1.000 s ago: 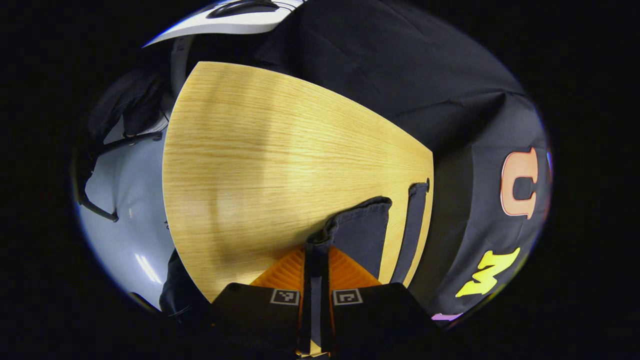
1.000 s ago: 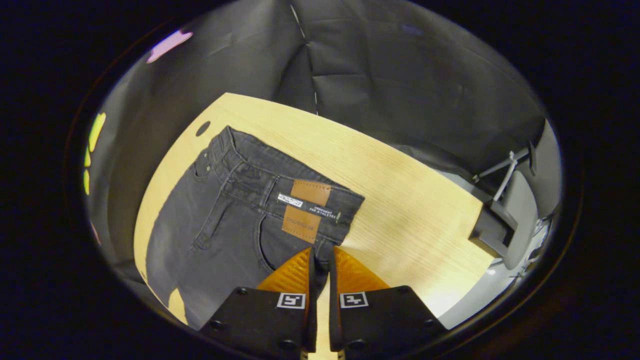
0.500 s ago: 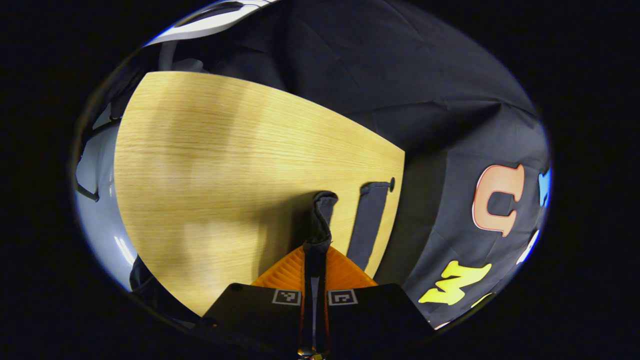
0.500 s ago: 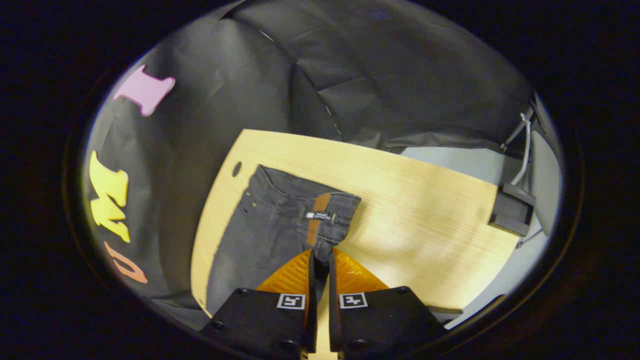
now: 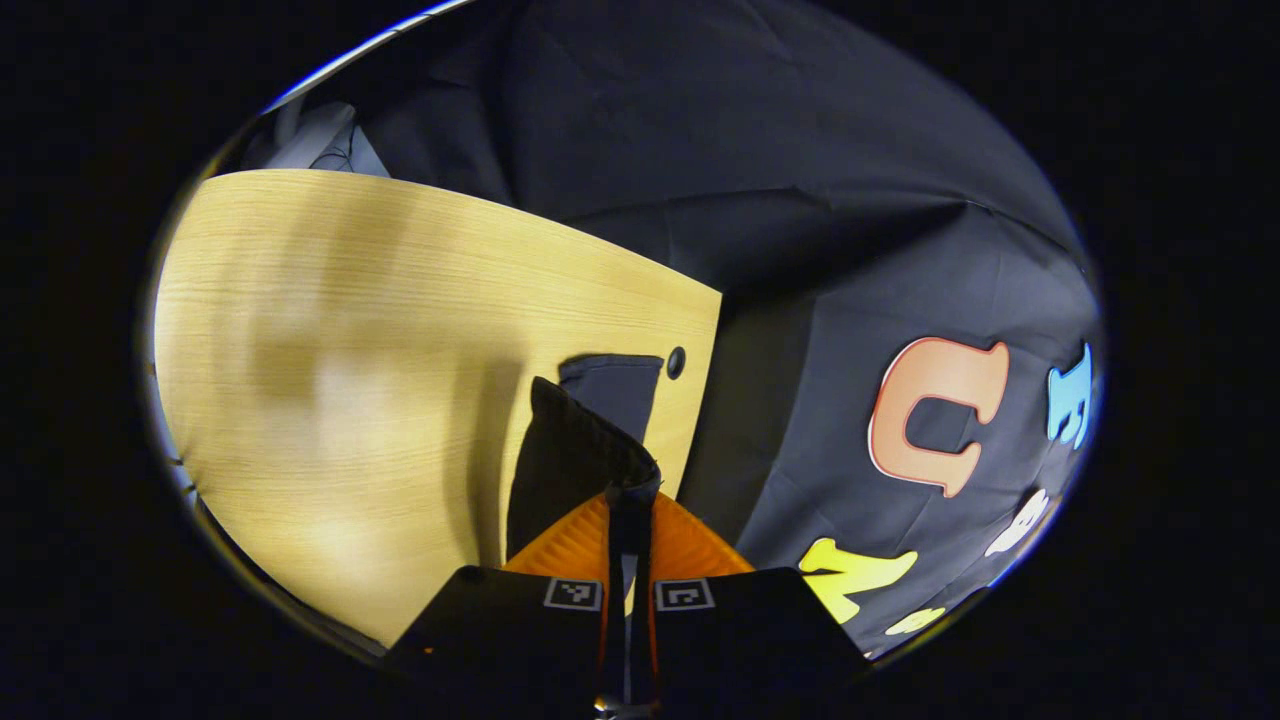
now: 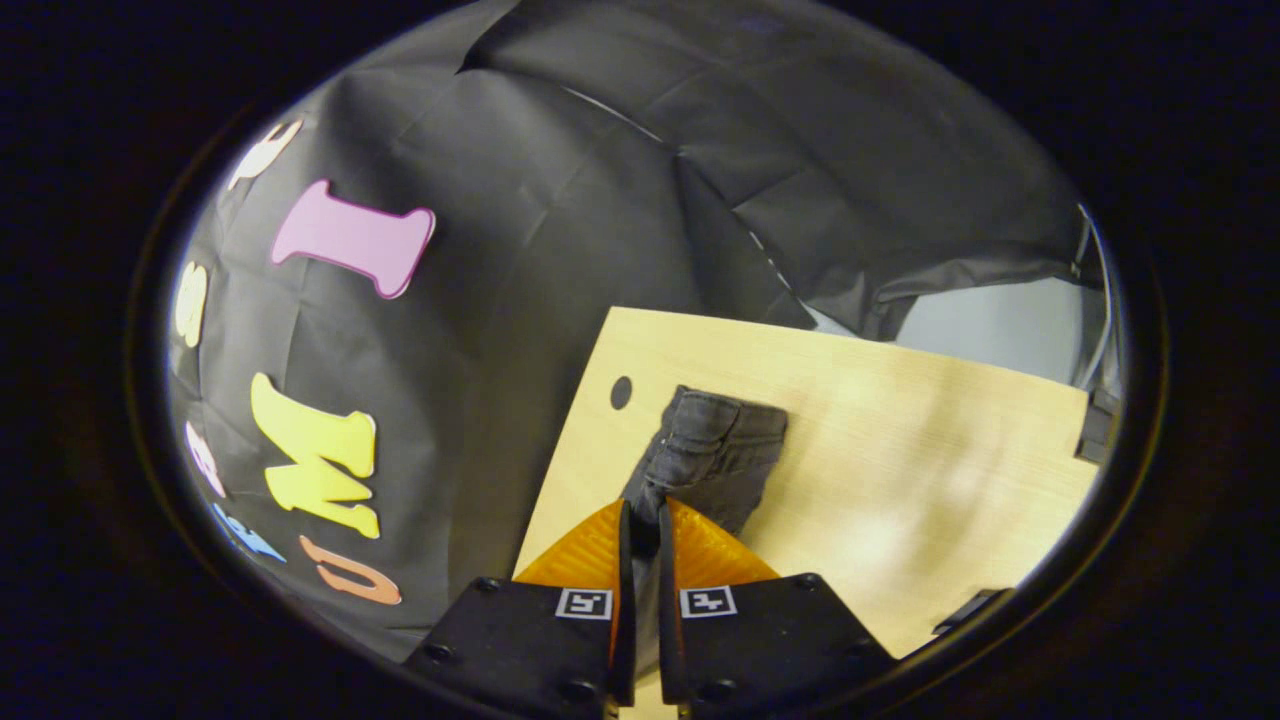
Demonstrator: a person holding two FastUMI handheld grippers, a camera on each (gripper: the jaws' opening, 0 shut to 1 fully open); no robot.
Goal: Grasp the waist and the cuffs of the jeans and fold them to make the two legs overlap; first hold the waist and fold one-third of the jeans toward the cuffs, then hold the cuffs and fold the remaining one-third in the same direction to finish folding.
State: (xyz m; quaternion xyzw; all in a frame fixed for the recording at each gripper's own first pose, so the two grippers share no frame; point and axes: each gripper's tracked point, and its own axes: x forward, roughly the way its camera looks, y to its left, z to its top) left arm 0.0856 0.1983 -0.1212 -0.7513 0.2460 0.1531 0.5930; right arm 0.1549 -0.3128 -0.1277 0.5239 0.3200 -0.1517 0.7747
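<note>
The dark grey jeans lie along the wall-side edge of a wooden table [image 5: 350, 350]. In the left gripper view, my left gripper [image 5: 630, 497] is shut on one leg's cuff [image 5: 565, 450], which is lifted and stands on edge above the table. The other cuff [image 5: 612, 385] lies flat just beyond it. In the right gripper view, my right gripper [image 6: 640, 512] is shut on the waist edge of the jeans [image 6: 715, 450]. The waist is raised and turned, so it shows as a narrow, bunched strip over the table [image 6: 900, 450].
A small round hole [image 5: 676, 362] [image 6: 621, 392] sits in the tabletop close to the jeans and the table's edge. The black booth wall hangs right behind that edge. A dark box [image 6: 1095, 425] stands at the far table corner, with grey floor [image 6: 990, 320] beyond.
Both grippers rose and swung toward the wall side, carrying the held leg and waist edge over. The waist's leather patch turned out of sight, and the lifted cuff now overlaps the flat one.
</note>
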